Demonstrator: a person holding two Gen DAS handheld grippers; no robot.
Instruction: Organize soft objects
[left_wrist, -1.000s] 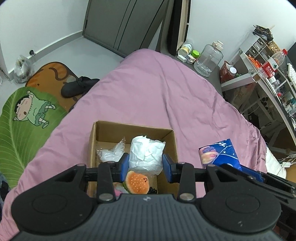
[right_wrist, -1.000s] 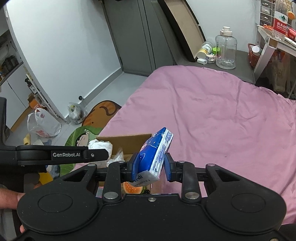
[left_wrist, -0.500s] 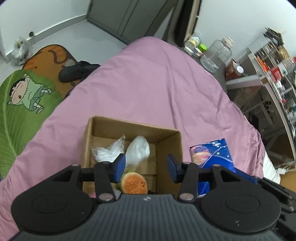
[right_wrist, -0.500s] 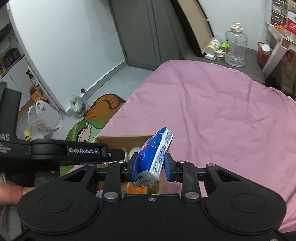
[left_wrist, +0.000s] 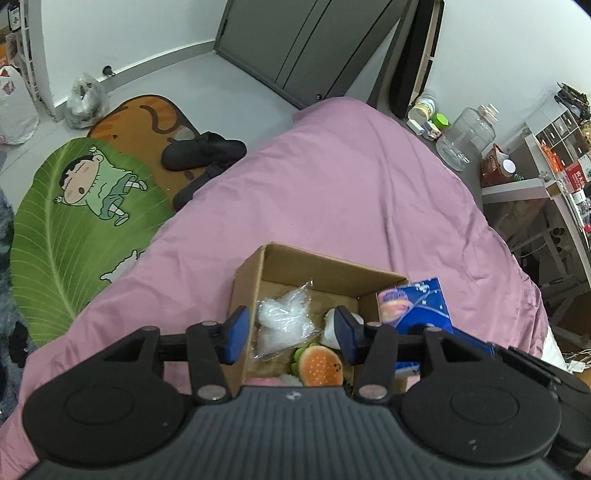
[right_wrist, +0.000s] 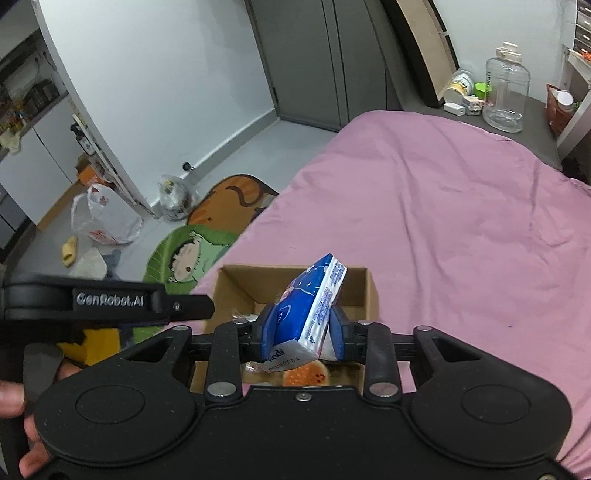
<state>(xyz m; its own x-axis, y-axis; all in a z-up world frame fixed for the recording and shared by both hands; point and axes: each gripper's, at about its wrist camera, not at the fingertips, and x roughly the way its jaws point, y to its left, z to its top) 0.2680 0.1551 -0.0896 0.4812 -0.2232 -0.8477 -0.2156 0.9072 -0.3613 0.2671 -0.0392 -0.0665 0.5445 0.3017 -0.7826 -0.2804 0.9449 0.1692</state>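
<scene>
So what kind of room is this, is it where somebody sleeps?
Most likely a bedroom at home. A big bed with a pink sheet fills the middle, a green leaf-shaped cartoon rug lies on the grey floor beside it, and tall grey wardrobe doors stand against the far wall.

Each black gripper (left_wrist: 291, 329) (right_wrist: 300, 330) has blue pads, silver screws and round housings; one bears white "GenRobot.AI" lettering.
</scene>
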